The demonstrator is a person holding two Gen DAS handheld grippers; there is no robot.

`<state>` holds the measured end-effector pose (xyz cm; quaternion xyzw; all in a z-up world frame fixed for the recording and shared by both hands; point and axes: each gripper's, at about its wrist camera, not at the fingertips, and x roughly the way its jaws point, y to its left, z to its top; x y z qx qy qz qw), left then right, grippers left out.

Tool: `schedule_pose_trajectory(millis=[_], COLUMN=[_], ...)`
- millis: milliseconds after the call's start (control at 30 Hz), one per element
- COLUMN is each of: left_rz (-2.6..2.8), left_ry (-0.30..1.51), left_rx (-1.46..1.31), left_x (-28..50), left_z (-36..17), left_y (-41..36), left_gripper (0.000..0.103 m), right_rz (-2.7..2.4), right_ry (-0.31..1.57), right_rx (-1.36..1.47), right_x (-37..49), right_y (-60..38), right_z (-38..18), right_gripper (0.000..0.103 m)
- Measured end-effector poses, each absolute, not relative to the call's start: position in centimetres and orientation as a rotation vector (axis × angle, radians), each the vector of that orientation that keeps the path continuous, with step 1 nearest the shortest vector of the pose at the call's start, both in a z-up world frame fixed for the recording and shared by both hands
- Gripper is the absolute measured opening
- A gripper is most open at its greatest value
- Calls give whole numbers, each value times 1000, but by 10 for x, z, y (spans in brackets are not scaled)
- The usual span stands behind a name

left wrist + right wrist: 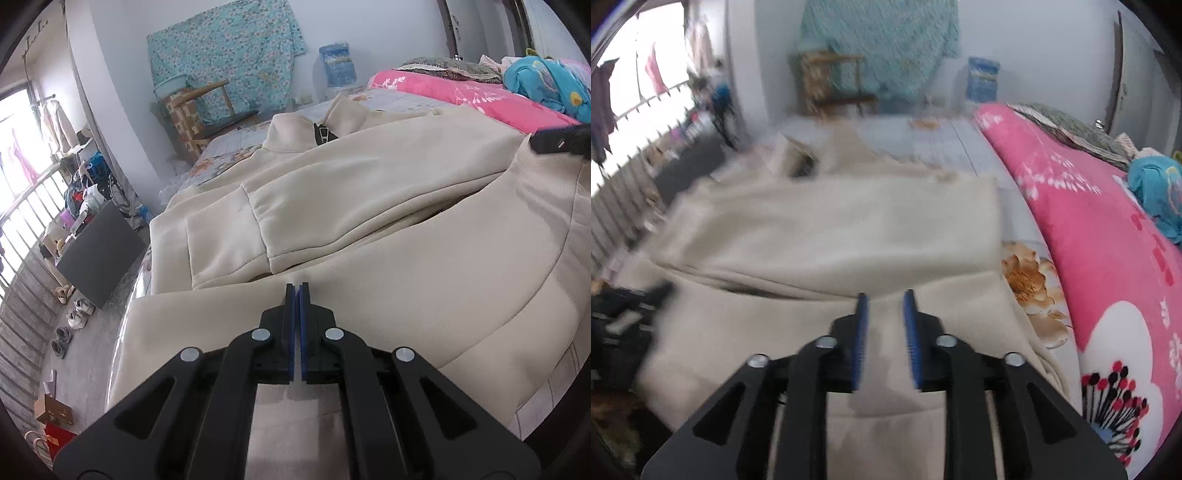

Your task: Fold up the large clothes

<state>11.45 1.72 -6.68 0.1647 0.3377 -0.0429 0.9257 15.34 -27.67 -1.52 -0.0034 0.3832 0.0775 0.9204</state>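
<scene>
A large cream sweatshirt (369, 192) lies spread on the bed, with its collar at the far end, a sleeve folded across its body and its lower part doubled over toward me. My left gripper (297, 286) is shut just above the near fold, and I cannot tell whether it pinches cloth. My right gripper (886, 299) is open, its blue pads a small gap apart, over the same cream sweatshirt (831, 229). The right wrist view is blurred by motion. The right gripper also shows at the right edge of the left wrist view (561, 142).
A pink flowered quilt (1108, 236) lies along the right of the bed, with a teal bundle (546, 83) on it. The bed's left edge (125, 314) drops to a floor with shoes, a dark panel (99, 251) and boxes. A chair and water jug stand at the back wall.
</scene>
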Motion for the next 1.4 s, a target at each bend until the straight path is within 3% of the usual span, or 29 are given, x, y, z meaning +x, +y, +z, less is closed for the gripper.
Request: schedule_pose_trajectory(millis=[367, 567, 600, 767, 800, 867, 967, 1167, 1400], left_rz=[-129, -14, 32, 66, 87, 135, 140, -203, -515], left_ry=[714, 744, 760, 771, 769, 771, 753, 697, 741], left_rx=[251, 137, 99, -12, -25, -24, -73, -130, -28], left_x=[116, 110, 111, 107, 106, 105, 98, 66, 47], left_z=[-62, -57, -59, -58, -59, -60, -49, -24, -48], left_y=[30, 88, 108, 153, 157, 163, 170, 109, 11], left_gripper=[6, 8, 1, 2, 5, 20, 20, 20, 21], right_rz=[333, 345, 345, 349, 350, 350, 350, 350, 347], right_ry=[861, 873, 873, 871, 871, 871, 871, 871, 873], right_rx=[-151, -133, -133, -123, -119, -107, -103, -101, -104], right_x=[149, 148, 149, 149, 150, 150, 151, 150, 150], right_y=[-202, -204, -205, -206, -208, -209, -210, -210, -209], right_z=[-59, -58, -58, -59, -58, -58, -58, -58, -58], right_gripper=[26, 26, 26, 26, 26, 26, 26, 26, 26])
